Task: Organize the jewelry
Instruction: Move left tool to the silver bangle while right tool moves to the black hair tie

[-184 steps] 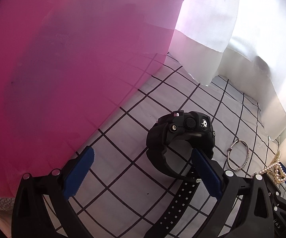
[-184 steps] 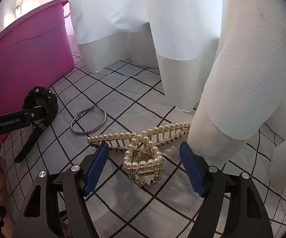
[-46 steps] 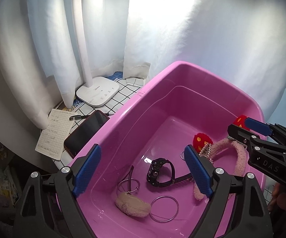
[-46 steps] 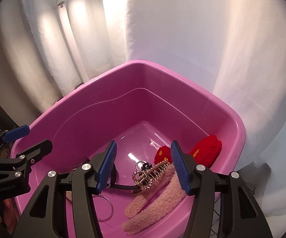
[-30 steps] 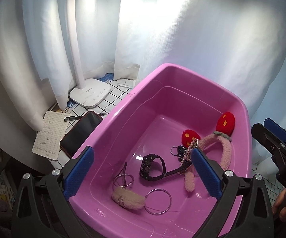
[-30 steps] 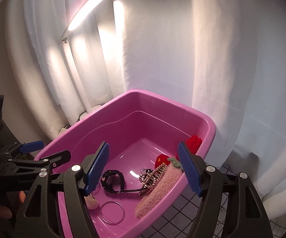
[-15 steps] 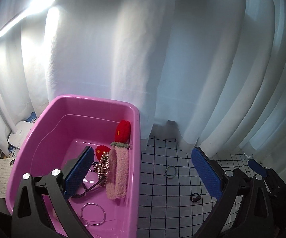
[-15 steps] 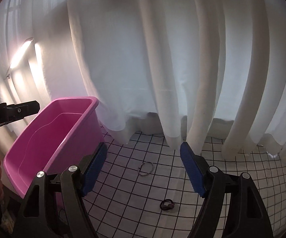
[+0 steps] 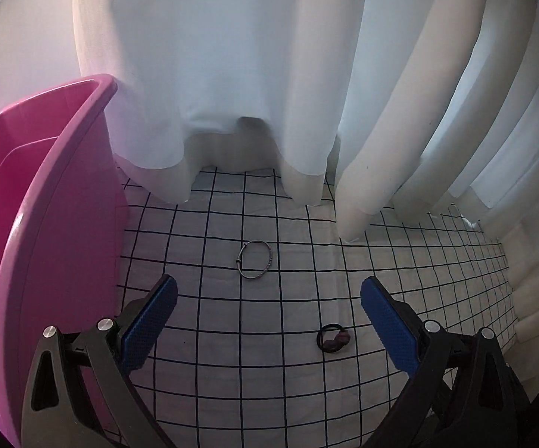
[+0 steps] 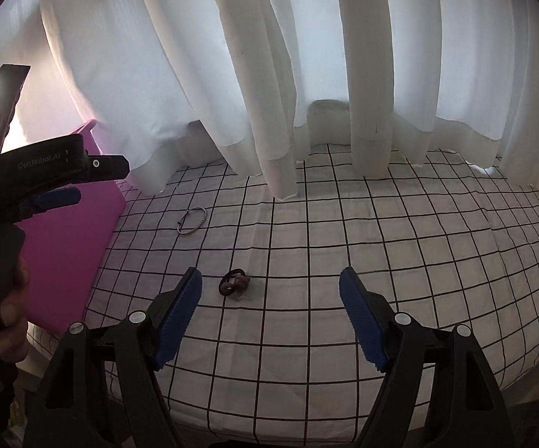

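Both hand-held grippers, left [image 9: 265, 321] and right [image 10: 269, 310], hover wide and empty over the checked bed sheet [image 10: 381, 261]. Nearest lies a dark hair tie [image 10: 234, 282]; farther left, a thin bangle [image 9: 255, 260]. Both lie flat, so pads could skid or pinch cloth instead. The pink tub [image 9: 53, 224] stands left; its contents are hidden.

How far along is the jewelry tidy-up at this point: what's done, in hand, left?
Done: cannot be judged here; the pink tub's inside is barely visible. In hand: nothing; the left gripper and right gripper are both open and empty. Left: the thin bangle and the dark hair tie lie on the checked cloth.
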`<act>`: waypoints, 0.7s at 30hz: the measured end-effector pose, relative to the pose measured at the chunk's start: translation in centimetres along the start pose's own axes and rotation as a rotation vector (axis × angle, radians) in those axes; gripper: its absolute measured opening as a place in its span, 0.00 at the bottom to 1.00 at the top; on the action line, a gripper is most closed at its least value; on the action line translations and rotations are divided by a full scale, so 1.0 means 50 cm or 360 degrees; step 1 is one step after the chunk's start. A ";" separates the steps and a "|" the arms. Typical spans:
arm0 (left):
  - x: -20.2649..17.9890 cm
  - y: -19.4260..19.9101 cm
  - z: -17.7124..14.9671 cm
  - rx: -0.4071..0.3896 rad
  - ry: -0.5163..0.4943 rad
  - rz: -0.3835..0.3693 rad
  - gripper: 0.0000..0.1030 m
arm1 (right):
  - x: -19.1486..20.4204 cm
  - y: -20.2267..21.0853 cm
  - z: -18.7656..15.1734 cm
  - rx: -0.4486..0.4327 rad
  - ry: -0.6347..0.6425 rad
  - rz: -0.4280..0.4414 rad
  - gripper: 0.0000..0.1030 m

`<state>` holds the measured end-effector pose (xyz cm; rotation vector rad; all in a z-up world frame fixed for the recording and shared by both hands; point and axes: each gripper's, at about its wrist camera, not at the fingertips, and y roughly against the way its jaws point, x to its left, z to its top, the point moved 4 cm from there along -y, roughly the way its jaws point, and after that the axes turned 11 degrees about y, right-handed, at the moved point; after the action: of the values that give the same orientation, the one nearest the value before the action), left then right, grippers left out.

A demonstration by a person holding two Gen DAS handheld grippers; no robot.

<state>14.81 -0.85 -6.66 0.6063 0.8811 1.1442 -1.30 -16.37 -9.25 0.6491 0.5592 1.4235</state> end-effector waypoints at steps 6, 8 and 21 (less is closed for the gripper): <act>0.048 -0.122 -0.017 0.0023 -0.0027 0.0134 0.94 | 0.033 -0.094 -0.041 0.0041 -0.0068 -0.0007 0.71; 0.064 -0.162 -0.019 0.0042 -0.0050 0.0167 0.94 | 0.041 -0.120 -0.044 0.0045 -0.0090 -0.0024 0.71; 0.097 -0.255 -0.011 0.0087 -0.0039 0.0060 0.94 | 0.085 -0.203 -0.041 0.0028 -0.0117 -0.0238 0.71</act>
<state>21.66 -0.37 -18.48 0.6832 0.8855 1.1471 4.79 -12.31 -17.71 0.6575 0.5511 1.2509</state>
